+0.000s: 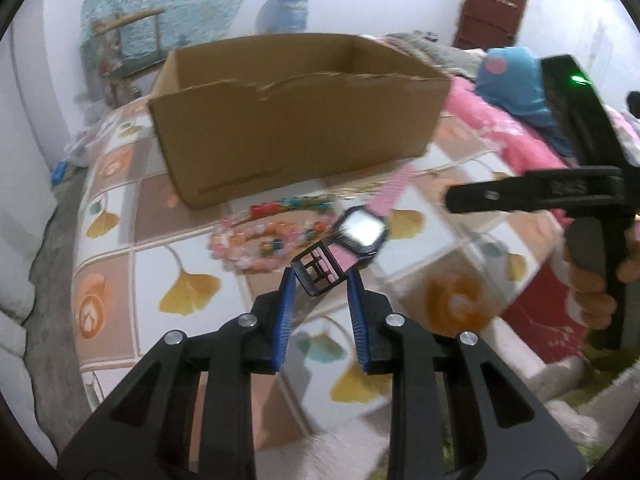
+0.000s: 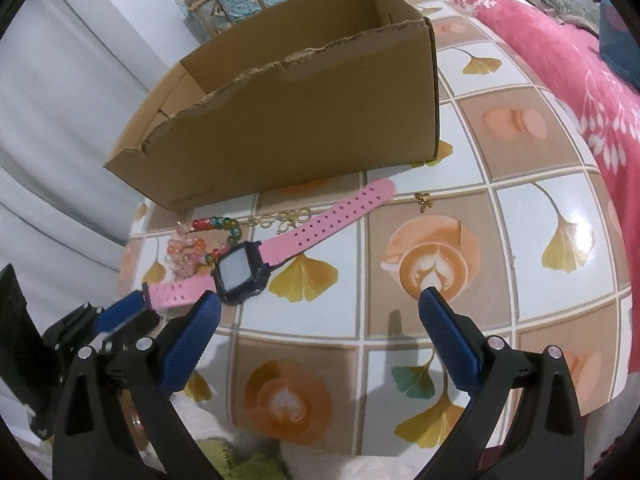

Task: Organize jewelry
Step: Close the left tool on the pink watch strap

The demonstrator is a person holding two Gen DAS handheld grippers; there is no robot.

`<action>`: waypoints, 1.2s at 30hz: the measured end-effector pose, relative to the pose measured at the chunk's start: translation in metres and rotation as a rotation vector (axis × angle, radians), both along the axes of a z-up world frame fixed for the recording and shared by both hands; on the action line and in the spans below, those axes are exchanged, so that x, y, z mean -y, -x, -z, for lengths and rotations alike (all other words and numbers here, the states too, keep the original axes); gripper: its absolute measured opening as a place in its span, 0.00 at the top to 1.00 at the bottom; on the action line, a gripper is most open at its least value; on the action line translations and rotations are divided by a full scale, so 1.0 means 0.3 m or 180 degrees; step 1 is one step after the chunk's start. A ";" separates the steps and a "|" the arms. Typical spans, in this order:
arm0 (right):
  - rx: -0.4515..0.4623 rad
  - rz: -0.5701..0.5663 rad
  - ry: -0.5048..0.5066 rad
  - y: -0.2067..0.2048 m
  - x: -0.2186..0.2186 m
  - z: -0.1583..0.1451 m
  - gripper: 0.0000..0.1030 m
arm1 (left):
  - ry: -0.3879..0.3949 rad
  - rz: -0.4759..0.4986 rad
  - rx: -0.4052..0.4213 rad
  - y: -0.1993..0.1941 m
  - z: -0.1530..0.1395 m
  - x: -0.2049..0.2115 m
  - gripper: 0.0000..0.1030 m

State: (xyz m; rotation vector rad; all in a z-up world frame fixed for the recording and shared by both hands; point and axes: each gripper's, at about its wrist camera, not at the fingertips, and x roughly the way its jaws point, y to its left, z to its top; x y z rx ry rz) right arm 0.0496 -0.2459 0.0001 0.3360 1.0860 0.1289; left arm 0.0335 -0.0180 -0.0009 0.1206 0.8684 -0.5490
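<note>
A pink watch (image 1: 362, 234) with a dark square case lies stretched out on the patterned tablecloth in front of a cardboard box (image 1: 296, 120). My left gripper (image 1: 320, 280) is shut on the watch's black buckle end. In the right wrist view the watch (image 2: 240, 272) runs from the left gripper's fingers (image 2: 120, 312) toward the box (image 2: 304, 120). My right gripper (image 2: 320, 298) stands open just in front of the watch, with nothing between its fingers. Bead bracelets (image 1: 264, 240) and a thin gold chain (image 2: 280, 218) lie beside the watch.
A small gold butterfly piece (image 2: 424, 199) lies right of the strap tip. The box is open-topped with a torn front rim. A pink blanket (image 2: 560, 60) lies along the right. A person's hand (image 1: 592, 292) holds the right gripper. The table edge (image 2: 132, 240) drops off at the left.
</note>
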 end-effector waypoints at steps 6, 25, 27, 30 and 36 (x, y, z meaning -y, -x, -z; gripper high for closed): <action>-0.0006 -0.0051 -0.0169 0.013 -0.024 -0.007 0.06 | -0.0010 0.0227 0.0043 0.071 -0.001 0.037 0.75; -0.0093 -0.0037 -0.0339 0.026 -0.072 0.015 0.11 | -0.0283 0.0292 -0.0110 0.063 0.081 0.050 0.48; -0.0098 -0.0034 -0.0354 0.027 -0.067 0.016 0.11 | -0.0380 0.0336 -0.0092 0.043 0.099 0.091 0.48; -0.0094 -0.0023 -0.0373 0.029 -0.056 0.017 0.11 | -0.0431 0.0384 -0.0077 0.025 0.112 0.124 0.48; -0.0108 0.0035 -0.0451 0.022 -0.024 0.034 0.11 | -0.0590 0.0316 -0.0143 -0.014 0.130 0.155 0.71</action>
